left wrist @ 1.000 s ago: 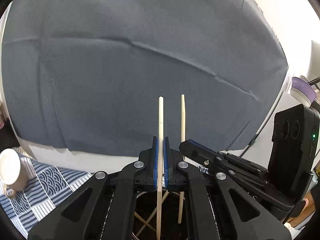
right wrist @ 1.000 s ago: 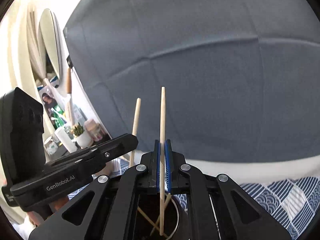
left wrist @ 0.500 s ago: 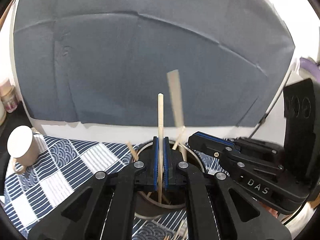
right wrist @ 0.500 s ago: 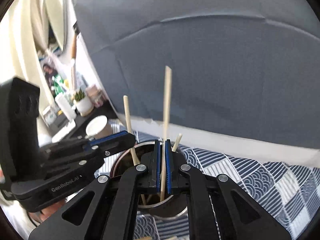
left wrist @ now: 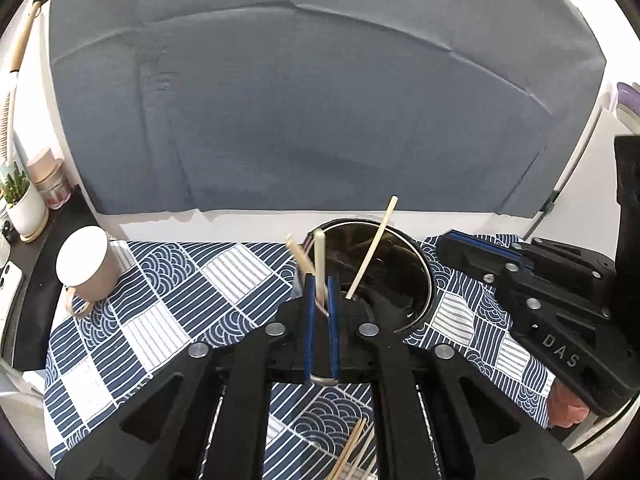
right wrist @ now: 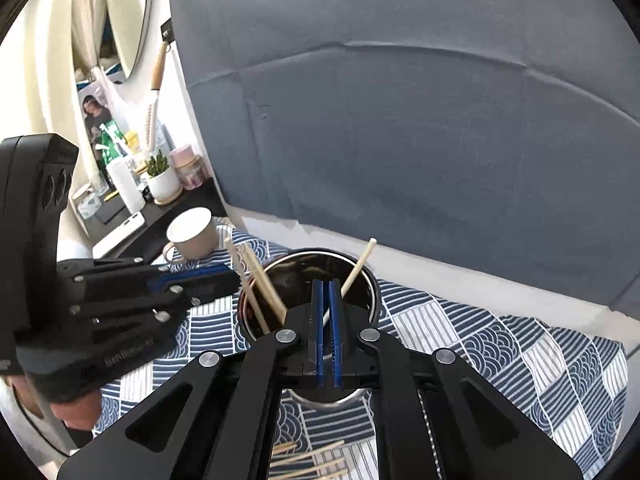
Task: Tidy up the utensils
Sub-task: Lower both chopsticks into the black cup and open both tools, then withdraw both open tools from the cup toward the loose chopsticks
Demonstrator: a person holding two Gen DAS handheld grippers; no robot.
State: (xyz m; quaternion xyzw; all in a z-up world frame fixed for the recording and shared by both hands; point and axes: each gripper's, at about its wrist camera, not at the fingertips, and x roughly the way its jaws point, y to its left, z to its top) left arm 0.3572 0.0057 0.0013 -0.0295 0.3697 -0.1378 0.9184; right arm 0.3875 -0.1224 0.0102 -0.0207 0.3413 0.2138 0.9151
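We have tipped both grippers over the metal cup (left wrist: 416, 264); left gripper (left wrist: 320, 300) has just been parting around its chopstick (left wrist: 319, 264), right gripper (right wrist: 328, 304) stays clenched on its own (right wrist: 356, 268).

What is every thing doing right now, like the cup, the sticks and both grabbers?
Metal cup: upright, chopsticks leaning inside.
Left gripper: jaws just opening, upright chopstick between them.
Right gripper: shut; grip on leaning chopstick unclear.
Loose chopsticks: lying flat on cloth.
Mug: on cloth, nothing sticking out.
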